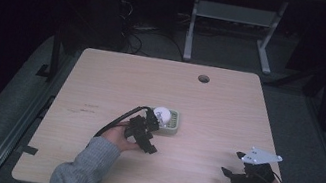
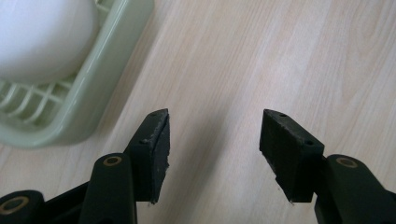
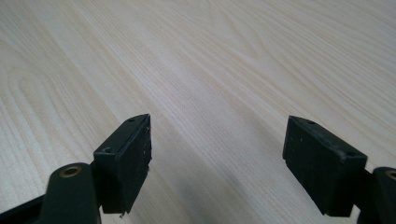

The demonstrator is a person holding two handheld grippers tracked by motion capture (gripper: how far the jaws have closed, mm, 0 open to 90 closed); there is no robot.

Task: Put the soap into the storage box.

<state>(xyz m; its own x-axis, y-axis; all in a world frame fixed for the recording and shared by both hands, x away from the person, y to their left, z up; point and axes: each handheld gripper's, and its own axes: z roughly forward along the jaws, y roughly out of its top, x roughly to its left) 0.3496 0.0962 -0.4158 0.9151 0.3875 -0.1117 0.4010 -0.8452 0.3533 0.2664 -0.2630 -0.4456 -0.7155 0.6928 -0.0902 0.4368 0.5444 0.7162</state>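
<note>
Soap [image 1: 161, 113] — or something very like it, a white rounded lump — sits in a pale green slatted dish [image 1: 175, 124] near the middle of the table [image 1: 219, 106], and the left gripper [image 1: 151, 120] hovers just beside that dish on the person's side. In the left gripper view its jaws stand apart with bare wood between them, the dish [image 2: 107, 70] and the white lump [image 2: 42, 37] off to the upper left, so nothing is held. The lump resting in its tray with open jaws close by suggests, as a judgement, a set-down that is finished, or else a grasp not yet made; the pictures alone do not settle which. The slats let a wet bar drain, which would explain why the lump rides on ribs rather than a flat floor. The right gripper [image 1: 238, 173] rests near the table's front right corner, well apart from the dish, its jaws wide and empty over plain wood in the right gripper view — probably parked out of the way while the other hand works. A grey three-cornered plate [image 1: 261, 156] tops it. The table is light wood grain with rounded corners, a dark cable hole [image 1: 204, 78] near its far edge and faint dark scuffs [image 1: 84, 106] on its left part. Around it the room is dim: grey floor, a tangle of cables [image 1: 132, 35] beyond the far left corner, and the white legs of another desk [image 1: 233, 28] behind.
</note>
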